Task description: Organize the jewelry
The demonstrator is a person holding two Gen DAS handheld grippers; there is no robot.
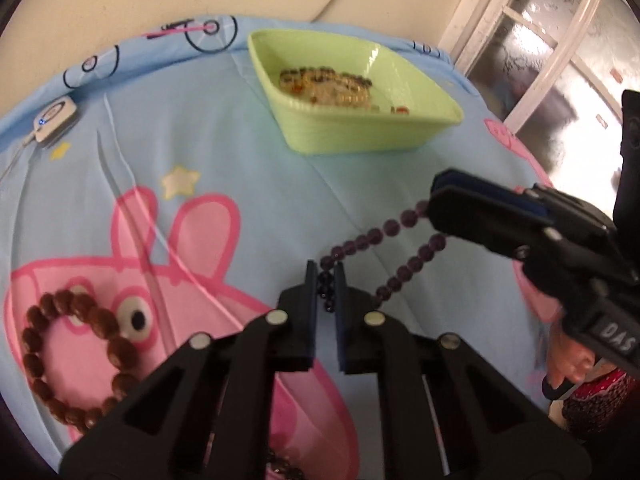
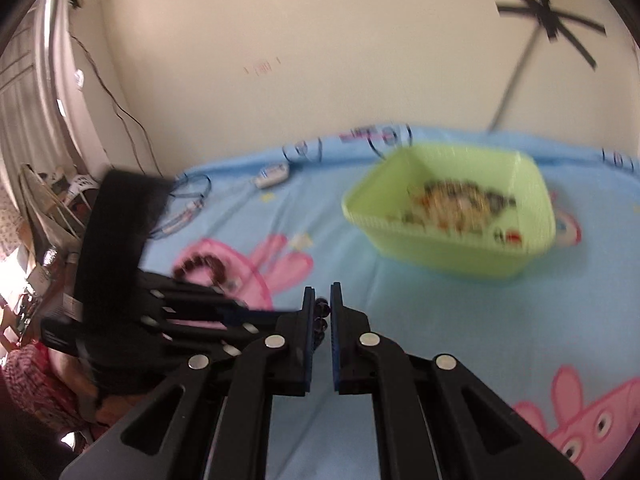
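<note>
A purple bead bracelet (image 1: 384, 236) is stretched above the blue cartoon sheet between both grippers. My left gripper (image 1: 326, 276) is shut on one end of it. My right gripper (image 2: 322, 298) is shut on the other end, whose dark beads (image 2: 321, 316) show between its fingers; it enters the left wrist view from the right (image 1: 444, 192). A light green basket (image 1: 400, 132) holding several bead bracelets sits beyond, also in the right wrist view (image 2: 532, 208). A brown bead bracelet (image 1: 36, 360) lies on the sheet at lower left.
A small white device (image 1: 56, 118) with a cord lies near the sheet's far left edge. A wall runs behind the bed and a window (image 1: 560, 40) is at the right. Clutter (image 2: 36, 216) stands beside the bed on the left.
</note>
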